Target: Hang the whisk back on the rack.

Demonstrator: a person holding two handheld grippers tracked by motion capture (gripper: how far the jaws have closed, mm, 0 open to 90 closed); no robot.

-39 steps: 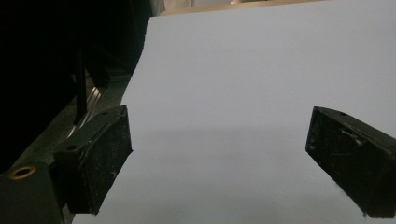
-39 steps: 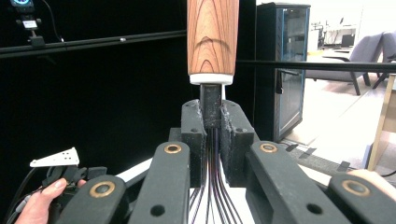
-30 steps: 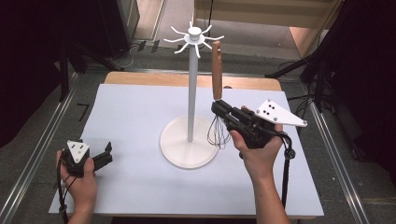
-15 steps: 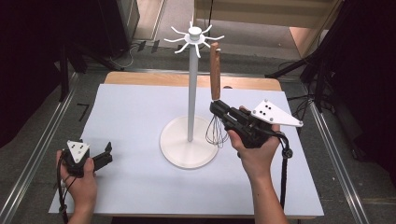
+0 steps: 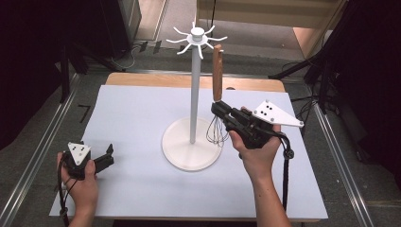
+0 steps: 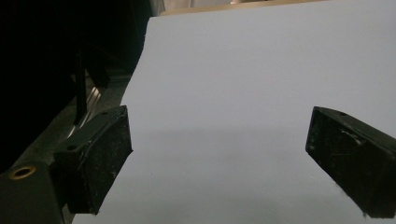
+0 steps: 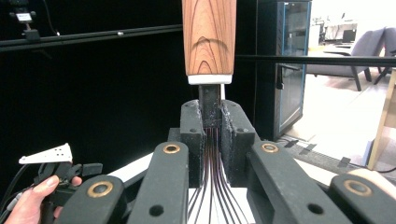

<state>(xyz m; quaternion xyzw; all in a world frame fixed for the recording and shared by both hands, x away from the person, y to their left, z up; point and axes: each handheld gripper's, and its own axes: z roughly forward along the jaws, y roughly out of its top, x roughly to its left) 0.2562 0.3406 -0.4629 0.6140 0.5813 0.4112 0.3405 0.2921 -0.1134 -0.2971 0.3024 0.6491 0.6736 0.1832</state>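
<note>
Lab or studio: black curtains (image 5: 28,56), metal floor rails (image 5: 42,142), server cabinet (image 7: 292,65), office chairs (image 7: 355,56)

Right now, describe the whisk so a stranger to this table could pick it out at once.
Start at the tall white hook stand on its round base, mid-table. Just right of its pole, the right gripper is clamped on the neck of a wooden-handled whisk with dark wire loops, held upright. Its brown handle points up toward the hooks, its wires hang over the base; nothing else here is wooden and wiry.
</note>
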